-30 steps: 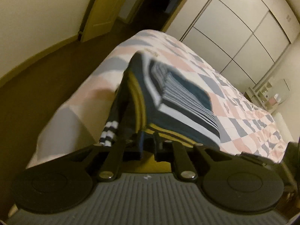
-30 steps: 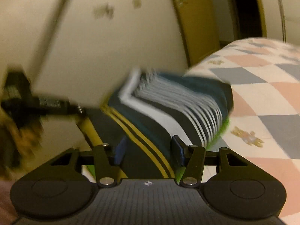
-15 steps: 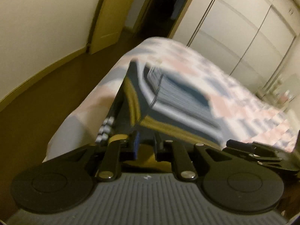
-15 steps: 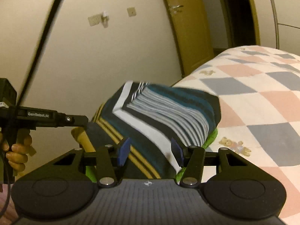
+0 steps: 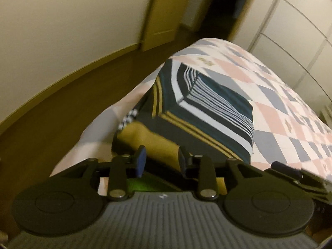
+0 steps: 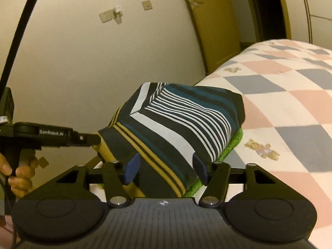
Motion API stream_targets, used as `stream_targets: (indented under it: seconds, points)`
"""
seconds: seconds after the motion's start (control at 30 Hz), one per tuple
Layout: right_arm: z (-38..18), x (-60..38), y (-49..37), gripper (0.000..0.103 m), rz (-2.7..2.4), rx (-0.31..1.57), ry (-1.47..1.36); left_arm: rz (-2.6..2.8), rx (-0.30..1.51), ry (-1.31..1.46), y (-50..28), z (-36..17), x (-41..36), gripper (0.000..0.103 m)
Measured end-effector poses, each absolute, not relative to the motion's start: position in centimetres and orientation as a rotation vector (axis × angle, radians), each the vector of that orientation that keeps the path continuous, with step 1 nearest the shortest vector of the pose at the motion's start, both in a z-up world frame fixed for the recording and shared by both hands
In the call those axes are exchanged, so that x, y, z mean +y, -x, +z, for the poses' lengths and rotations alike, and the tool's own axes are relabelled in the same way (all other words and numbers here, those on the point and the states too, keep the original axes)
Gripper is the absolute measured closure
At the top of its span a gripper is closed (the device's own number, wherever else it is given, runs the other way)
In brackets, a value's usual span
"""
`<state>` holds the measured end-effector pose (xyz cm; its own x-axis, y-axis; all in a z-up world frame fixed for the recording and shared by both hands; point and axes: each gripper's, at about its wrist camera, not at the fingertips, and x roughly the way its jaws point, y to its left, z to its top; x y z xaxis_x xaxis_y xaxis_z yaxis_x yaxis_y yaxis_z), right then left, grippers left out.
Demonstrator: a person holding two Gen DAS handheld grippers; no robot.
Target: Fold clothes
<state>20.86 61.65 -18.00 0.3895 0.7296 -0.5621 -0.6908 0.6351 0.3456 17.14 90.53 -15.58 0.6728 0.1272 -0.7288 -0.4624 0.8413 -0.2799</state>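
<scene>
Both claws spread and off since 1 s ago: left claw [image 5: 160, 159], right claw [image 6: 165, 169] | striped garment [image 6: 182, 122] folded, atop green item [image 6: 232, 145] at bed [image 6: 290, 95] edge | fold looks done; left: maybe tidy/stack

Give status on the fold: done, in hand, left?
Done: the dark striped garment with gold and white bands lies as a compact folded bundle on the checked quilt, atop a green fabric piece. In hand: nothing; left tongs and right tongs are open around its near edge. Left: no unfolded clothes are in view.
</scene>
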Motion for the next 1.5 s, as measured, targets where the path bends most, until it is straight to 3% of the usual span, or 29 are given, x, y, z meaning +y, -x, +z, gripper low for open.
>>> stream_targets:
  seconds: [0.37, 0.5, 0.57, 0.83, 1.07, 1.13, 1.5]
  points:
    - [-12.8, 51.7, -19.4, 0.010, 0.988, 0.738, -0.090, 0.626, 0.804, 0.549, -10.2, -10.2, 75.8, 0.056]
    - [-9.4, 47.1, -18.3, 0.005, 1.027, 0.718, -0.092, 0.679, 0.780, 0.518, -8.1, -6.4, 70.0, 0.039]
    - [-7.3, 45.1, -17.6, 0.002, 1.047, 0.702, -0.089, 0.695, 0.772, 0.497, -7.4, -4.7, 67.8, 0.037]
    - [-1.2, 38.9, -15.0, 0.000, 1.113, 0.712, -0.126, 0.792, 0.730, 0.405, -4.5, 1.4, 60.5, 0.018]
    - [1.2, 37.1, -13.6, 0.000, 1.128, 0.712, -0.065, 0.854, 0.678, 0.314, -2.8, 3.9, 56.6, 0.010]
    - [1.6, 36.9, -13.1, 0.000, 1.119, 0.705, -0.030, 0.881, 0.660, 0.288, -2.2, 4.3, 55.8, 0.001]
    - [1.6, 36.8, -10.9, 0.000, 1.085, 0.622, 0.122, 0.960, 0.679, 0.244, -1.9, 5.3, 54.4, 0.001]
